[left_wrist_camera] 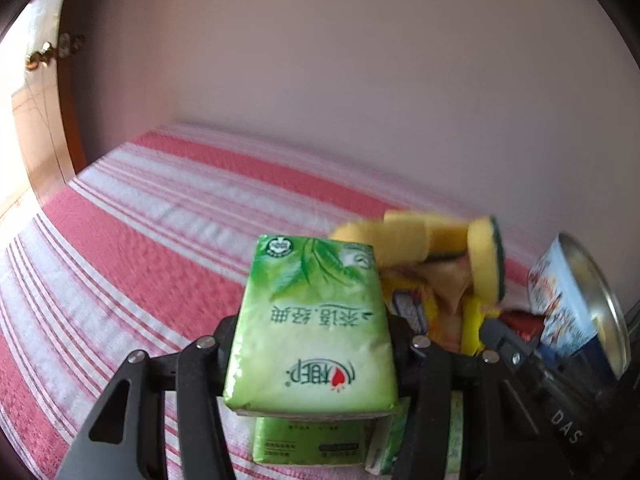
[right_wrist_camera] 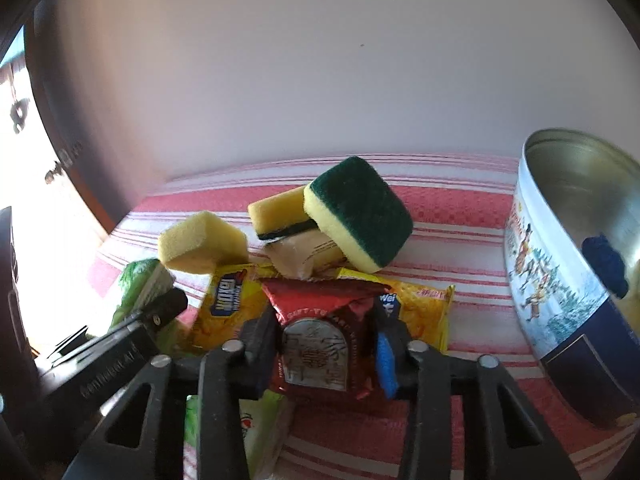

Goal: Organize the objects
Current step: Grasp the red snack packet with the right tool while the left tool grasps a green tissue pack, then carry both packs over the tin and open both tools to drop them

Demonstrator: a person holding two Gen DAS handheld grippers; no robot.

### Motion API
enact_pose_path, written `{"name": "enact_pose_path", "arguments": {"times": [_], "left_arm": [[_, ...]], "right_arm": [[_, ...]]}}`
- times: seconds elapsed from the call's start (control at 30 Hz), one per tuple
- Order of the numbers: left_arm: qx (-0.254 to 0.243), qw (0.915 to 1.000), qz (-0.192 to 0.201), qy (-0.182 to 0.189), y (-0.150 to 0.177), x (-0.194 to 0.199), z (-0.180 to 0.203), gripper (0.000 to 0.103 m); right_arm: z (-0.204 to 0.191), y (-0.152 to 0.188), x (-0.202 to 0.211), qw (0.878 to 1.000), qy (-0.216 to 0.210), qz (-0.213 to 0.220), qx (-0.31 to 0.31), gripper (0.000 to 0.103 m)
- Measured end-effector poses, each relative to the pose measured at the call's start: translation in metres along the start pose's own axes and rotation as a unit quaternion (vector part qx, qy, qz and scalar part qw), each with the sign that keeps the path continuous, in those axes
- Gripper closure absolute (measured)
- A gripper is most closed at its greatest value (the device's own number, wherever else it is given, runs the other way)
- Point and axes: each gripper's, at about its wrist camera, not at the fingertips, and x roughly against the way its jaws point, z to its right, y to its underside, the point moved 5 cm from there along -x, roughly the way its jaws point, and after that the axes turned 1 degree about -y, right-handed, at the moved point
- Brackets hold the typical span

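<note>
Left claw: I have it clamped on the green tissue pack, lifted, long axis pointing away from me.
Right claw: closed on the red packet at the pile's near edge.
Tin: open, right of both claws; my right hand is nearer.

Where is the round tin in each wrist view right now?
Left wrist: the round tin is at the right edge, beyond the left gripper.
Right wrist: it stands at the far right, open and shiny inside.
Shared landmark: the yellow sponges piled on the snack packets.
</note>
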Motion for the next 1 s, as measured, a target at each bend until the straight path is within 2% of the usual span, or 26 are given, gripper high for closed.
{"name": "enact_pose_path", "arguments": {"times": [0.17,0.37,0.47,0.63,0.77,1.0], "left_arm": [[0.015,0.999,0.04,0.014,-0.009,0.008,-0.001,0.051],[0.003,0.9972,0.065,0.038,-0.006,0.017,0.007,0.051],[-0.017,0.9955,0.084,0.041,-0.007,0.026,0.018,0.051],[-0.05,0.9913,0.111,0.051,-0.005,0.034,0.032,0.051],[-0.048,0.9895,0.123,0.06,-0.005,0.038,0.034,0.051],[-0.046,0.9894,0.131,0.043,-0.003,0.04,0.035,0.051]], "right_arm": [[0.012,-0.003,0.026,0.998,-0.042,0.044,-0.027,0.063],[0.024,-0.006,0.062,0.993,-0.059,0.095,-0.035,0.063],[0.034,-0.002,0.078,0.992,-0.053,0.107,-0.038,0.063],[0.045,-0.001,0.093,0.99,-0.021,0.136,-0.037,0.063],[0.044,-0.01,0.101,0.987,-0.002,0.158,-0.027,0.063],[0.066,-0.012,0.117,0.983,0.019,0.181,-0.02,0.063]]}}
